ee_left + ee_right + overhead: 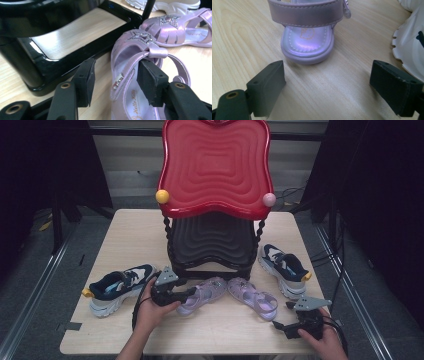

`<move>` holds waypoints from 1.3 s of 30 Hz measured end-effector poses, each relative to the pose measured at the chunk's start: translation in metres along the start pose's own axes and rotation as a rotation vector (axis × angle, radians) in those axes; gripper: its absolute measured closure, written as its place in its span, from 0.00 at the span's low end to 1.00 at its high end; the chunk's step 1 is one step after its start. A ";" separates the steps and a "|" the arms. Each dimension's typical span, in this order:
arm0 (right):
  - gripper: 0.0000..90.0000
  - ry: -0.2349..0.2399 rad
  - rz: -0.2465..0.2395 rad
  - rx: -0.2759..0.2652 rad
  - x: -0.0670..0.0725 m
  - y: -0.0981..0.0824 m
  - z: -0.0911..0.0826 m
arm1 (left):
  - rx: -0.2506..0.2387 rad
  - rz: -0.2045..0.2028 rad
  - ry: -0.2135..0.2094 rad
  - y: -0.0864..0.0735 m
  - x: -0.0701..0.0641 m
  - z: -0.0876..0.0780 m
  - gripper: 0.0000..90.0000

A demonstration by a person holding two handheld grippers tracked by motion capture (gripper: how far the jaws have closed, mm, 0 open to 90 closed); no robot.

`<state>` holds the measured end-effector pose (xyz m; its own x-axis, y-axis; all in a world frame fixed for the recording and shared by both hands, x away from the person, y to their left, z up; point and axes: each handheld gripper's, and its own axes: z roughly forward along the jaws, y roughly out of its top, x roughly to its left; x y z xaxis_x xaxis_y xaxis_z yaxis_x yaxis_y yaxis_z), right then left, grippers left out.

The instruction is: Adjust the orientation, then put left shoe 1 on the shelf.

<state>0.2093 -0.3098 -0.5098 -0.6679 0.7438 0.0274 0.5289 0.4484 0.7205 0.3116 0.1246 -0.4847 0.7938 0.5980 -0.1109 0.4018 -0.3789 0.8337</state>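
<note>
Four shoes lay along the near half of the table [125, 235], in front of a two-tier rack with a red top tray [215, 167] and a black lower tray [212, 240]. At the far left sat a navy sneaker [117, 287]. Just right of it, the left tongs [192, 292] reached over the left lilac sandal [202, 295]; in the left gripper view the tongs [115, 77] stood half-closed around that sandal's [140, 62] side wall by the buckle, one pad inside the shoe, the other outside, neither clearly pressing. The right lilac sandal [252, 296] lay beside it, toes toward the rack. Further right, the second navy sneaker [284, 267] rested near the rack's leg. At the near right corner, the right tongs [290, 305] stood wide open, empty, pointing at that sandal's heel [308, 47].
</note>
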 end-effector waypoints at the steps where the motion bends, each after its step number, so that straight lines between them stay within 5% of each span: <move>1: 0.13 0.000 -0.002 -0.001 0.000 0.000 0.000 | 0.004 -0.002 -0.001 0.000 -0.001 0.001 0.56; 18: 0.13 0.000 -0.002 -0.001 0.000 0.000 0.000 | 0.012 0.026 -0.020 -0.001 -0.003 0.007 0.79; 39: 0.13 0.001 -0.001 0.000 0.000 0.000 0.000 | 0.006 0.057 -0.008 0.001 -0.007 0.003 0.86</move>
<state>0.2095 -0.3099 -0.5098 -0.6689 0.7429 0.0274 0.5281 0.4490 0.7208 0.3079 0.1176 -0.4843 0.8189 0.5700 -0.0679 0.3591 -0.4164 0.8352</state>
